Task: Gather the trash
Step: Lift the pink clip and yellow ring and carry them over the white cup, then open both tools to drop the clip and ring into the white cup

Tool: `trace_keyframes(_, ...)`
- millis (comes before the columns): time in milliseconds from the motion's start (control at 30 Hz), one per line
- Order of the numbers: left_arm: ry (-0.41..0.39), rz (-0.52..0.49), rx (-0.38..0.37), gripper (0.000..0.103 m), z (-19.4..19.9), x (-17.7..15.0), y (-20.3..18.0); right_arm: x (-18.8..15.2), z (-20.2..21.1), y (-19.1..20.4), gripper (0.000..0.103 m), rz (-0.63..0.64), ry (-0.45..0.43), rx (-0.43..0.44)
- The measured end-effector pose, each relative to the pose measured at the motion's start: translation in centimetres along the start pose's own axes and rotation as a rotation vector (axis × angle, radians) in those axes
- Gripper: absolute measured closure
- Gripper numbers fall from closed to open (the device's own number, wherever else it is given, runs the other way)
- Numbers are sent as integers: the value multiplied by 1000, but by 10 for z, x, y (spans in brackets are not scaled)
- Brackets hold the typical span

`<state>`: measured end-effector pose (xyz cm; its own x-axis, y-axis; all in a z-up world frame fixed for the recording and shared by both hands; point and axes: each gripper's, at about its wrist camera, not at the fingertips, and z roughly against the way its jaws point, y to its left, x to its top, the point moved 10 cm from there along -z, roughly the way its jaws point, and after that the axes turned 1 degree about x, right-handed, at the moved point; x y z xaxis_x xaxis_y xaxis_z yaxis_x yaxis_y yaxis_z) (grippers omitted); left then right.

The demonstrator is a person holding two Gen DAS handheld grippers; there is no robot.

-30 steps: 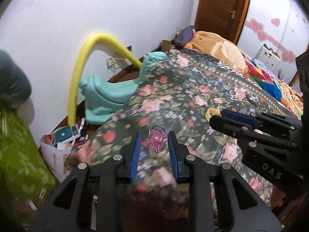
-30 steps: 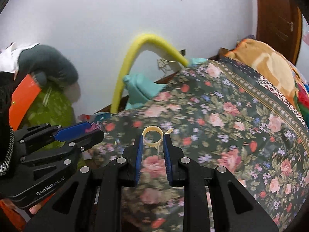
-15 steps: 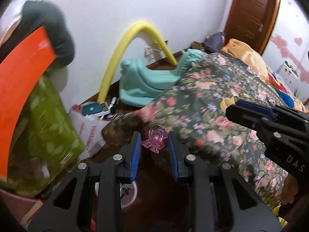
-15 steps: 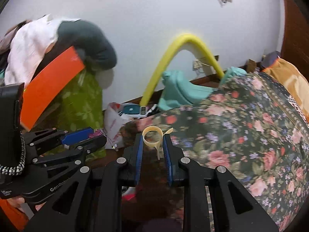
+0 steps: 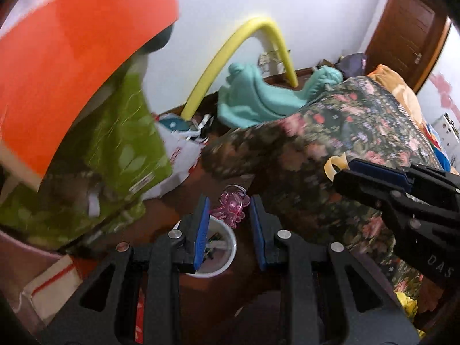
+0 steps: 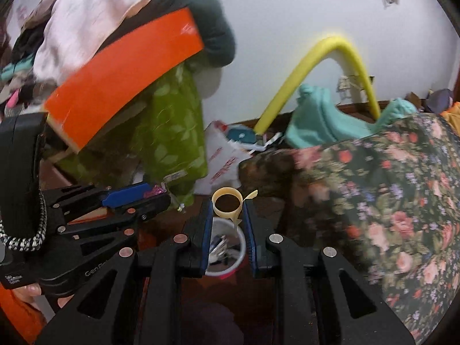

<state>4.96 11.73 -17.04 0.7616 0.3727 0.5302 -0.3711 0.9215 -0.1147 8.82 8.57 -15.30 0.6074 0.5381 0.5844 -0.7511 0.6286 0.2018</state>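
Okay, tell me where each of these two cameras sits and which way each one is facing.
Left wrist: on the left gripper, looking down past a pink plastic piece to a white bin; the right gripper shows.
Right wrist: on the right gripper, holding a tape ring over the bin; the left gripper shows.
Shared: bin, floral blanket, yellow tube.

Both wrist cameras look forward and down along their jaws, close above the bin (image 5: 222, 247) (image 6: 230, 247) on the floor (each catches the other gripper); both share the bed (image 5: 359, 132) (image 6: 388, 187) and yellow tube (image 5: 230, 49) (image 6: 316, 66).
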Motion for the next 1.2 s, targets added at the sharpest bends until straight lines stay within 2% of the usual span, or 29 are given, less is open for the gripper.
trace_keyframes(167, 81, 52, 9, 75, -22, -29, 35, -15, -34, 27, 84, 37, 81, 33)
trace_keyframes(400, 190, 103, 12, 75, -61, -61, 60, -32, -85, 44, 84, 56, 211, 70)
trace_keyframes(600, 237, 175, -23, 75, -83, -70, 74, -32, -111, 47, 83, 52, 274, 101)
trace_keyframes(667, 250, 200, -37, 75, -87, -68, 76, -30, -116, 44, 83, 40, 283, 88)
trace_keyframes(767, 279, 235, -52, 70, -94, -67, 79, -31, -122, 36, 70, -5, 306, 76)
trace_keyframes(800, 279, 237, -48, 70, -95, -67, 79, -31, -122, 33, 66, -24, 308, 78)
trace_keyframes(1000, 262, 166, -12, 70, -88, -64, 70, -29, -110, 21, 66, -71, 291, 76)
trace_keyframes(1200, 170, 94, -10, 70, -58, -39, 46, -17, -59, 5, 66, -100, 168, 16)
